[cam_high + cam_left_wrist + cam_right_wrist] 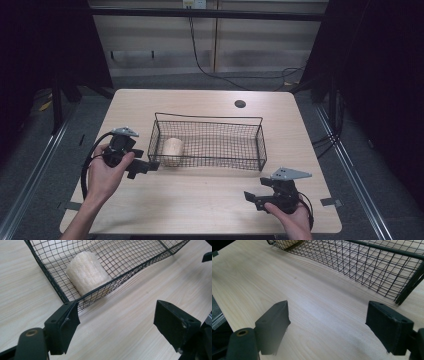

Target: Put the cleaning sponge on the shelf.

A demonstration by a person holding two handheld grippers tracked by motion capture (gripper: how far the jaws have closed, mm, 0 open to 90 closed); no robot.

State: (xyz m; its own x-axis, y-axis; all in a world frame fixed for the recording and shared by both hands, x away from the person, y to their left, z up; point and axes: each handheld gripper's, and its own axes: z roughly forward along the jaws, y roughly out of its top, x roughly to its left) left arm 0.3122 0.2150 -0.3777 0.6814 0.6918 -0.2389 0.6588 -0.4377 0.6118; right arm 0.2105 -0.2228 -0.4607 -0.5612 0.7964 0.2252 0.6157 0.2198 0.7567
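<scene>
Both tools are held wide and empty. The left tool (142,162) is poised just before the wire basket (257,145) corner, probably for reaching the foam roll (87,273) beyond it; the right tool (260,192) is kept clear on the tabletop (200,200).

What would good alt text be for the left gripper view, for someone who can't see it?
A black wire mesh basket sits on a pale wooden table, holding a pale, rough cylinder of foam-like material lying on its side near the basket's closest corner. The left claw is open, its two black jaws rising from the bottom edge with bare table between them; one jaw is close to the basket's corner.
</scene>
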